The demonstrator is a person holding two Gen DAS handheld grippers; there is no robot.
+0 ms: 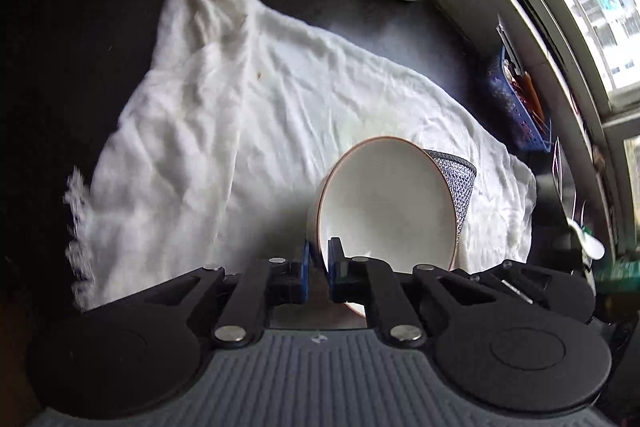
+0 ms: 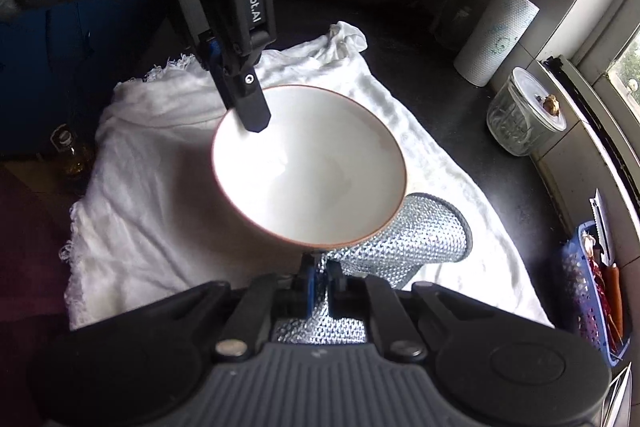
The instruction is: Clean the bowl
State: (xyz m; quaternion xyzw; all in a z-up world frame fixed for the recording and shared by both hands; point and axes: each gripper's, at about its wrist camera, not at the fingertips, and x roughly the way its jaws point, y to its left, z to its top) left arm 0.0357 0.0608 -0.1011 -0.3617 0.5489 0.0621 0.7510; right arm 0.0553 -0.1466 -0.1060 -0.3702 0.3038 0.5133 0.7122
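A white bowl with a brown rim is held tilted above a white cloth. My left gripper is shut on the bowl's rim, one pad inside and one outside. In the right wrist view the bowl sits just ahead, with the left gripper's finger reaching in over its far rim. My right gripper is shut on a silver mesh scrubbing cloth, which lies against the bowl's near outer side. The mesh also shows behind the bowl in the left wrist view.
The white cloth covers a dark counter. A glass jar and a paper towel roll stand at the back right. A blue basket sits by the window sill. A small bottle stands at the left.
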